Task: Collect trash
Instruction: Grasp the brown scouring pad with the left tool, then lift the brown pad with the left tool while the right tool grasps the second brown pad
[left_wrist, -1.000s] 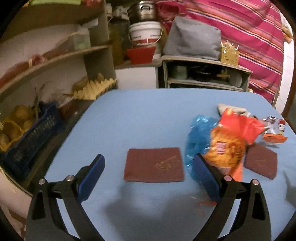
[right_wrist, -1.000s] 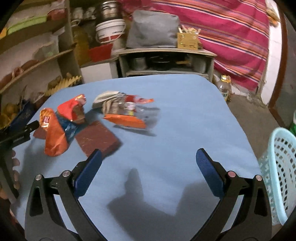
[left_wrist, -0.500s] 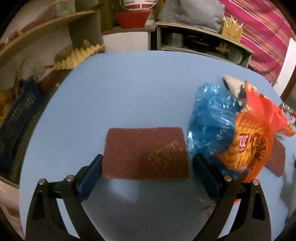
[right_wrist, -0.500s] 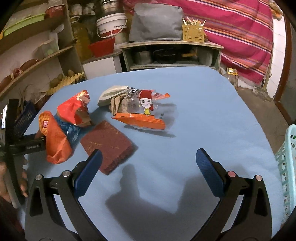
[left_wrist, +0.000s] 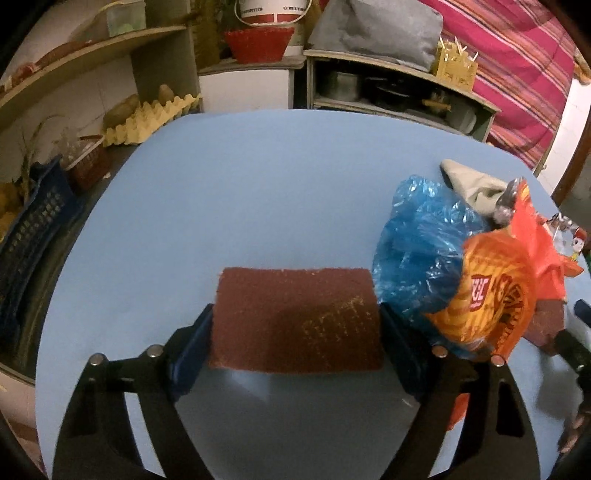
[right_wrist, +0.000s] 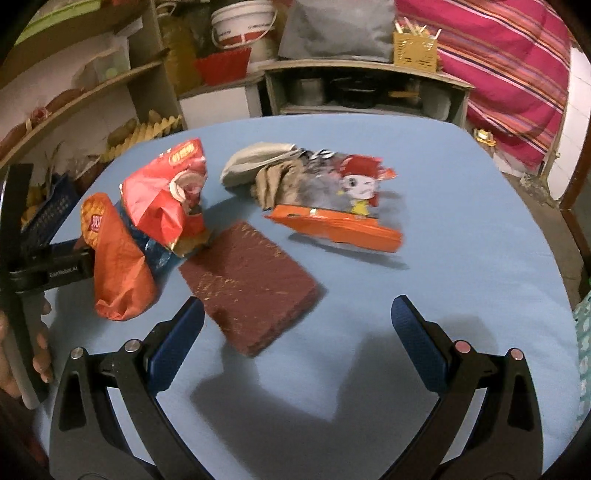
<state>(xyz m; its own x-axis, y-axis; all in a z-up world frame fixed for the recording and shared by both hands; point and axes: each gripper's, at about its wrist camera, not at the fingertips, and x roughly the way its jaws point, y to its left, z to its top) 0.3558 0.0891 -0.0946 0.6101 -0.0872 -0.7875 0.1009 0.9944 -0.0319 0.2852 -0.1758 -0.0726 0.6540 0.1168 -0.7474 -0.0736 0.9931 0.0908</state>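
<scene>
On the blue table (left_wrist: 258, 177) lies a brown scouring pad (left_wrist: 295, 319). My left gripper (left_wrist: 295, 336) is open, its blue pads on either side of this pad, close to its short edges. Right of it lie a blue plastic bag (left_wrist: 421, 243) and an orange snack wrapper (left_wrist: 491, 299). In the right wrist view my right gripper (right_wrist: 297, 339) is open and empty above the table, just short of a second brown pad (right_wrist: 251, 288). Beyond it lie an orange cartoon wrapper (right_wrist: 343, 214), a red snack bag (right_wrist: 166, 199), an orange wrapper (right_wrist: 114, 266) and a beige cloth (right_wrist: 258, 162).
Shelves with egg trays (left_wrist: 147, 118) and a blue crate (left_wrist: 29, 236) stand left of the table. A low cabinet (right_wrist: 362, 88) and striped cloth (right_wrist: 498, 62) are behind. A pale blue basket (right_wrist: 583, 354) shows at the right edge. The left gripper's body (right_wrist: 48, 273) shows in the right wrist view.
My left gripper has moved forward and down until its pads flank the brown pad. My right gripper has moved toward the second pad and the wrappers.
</scene>
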